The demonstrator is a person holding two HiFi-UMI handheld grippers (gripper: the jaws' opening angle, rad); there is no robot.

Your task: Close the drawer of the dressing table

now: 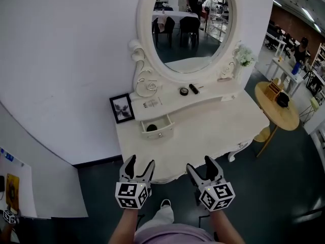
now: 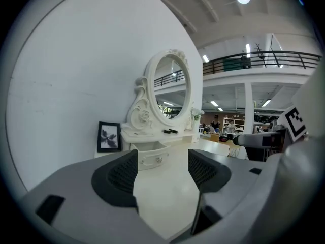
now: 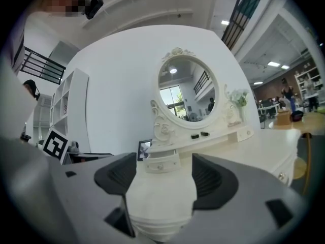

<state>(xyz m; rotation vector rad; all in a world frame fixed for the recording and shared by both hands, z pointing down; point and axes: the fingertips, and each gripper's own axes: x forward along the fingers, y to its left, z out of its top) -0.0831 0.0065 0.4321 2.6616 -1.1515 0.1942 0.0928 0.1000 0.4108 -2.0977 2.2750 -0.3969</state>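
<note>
A white dressing table (image 1: 213, 131) with an oval mirror (image 1: 190, 24) stands against the wall. Its small drawer (image 1: 158, 127) under the back shelf is pulled out, with a dark round thing inside; the drawer front also shows ahead in the left gripper view (image 2: 152, 158) and the right gripper view (image 3: 162, 162). My left gripper (image 1: 140, 165) and right gripper (image 1: 201, 165) hang side by side at the table's near edge, both open with nothing between the jaws, well short of the drawer.
A framed picture (image 1: 122, 108) leans at the table's back left. Small dark items (image 1: 188, 90) lie on the shelf, and a flower vase (image 1: 242, 60) stands at its right end. A round wooden table (image 1: 279, 108) with objects stands to the right.
</note>
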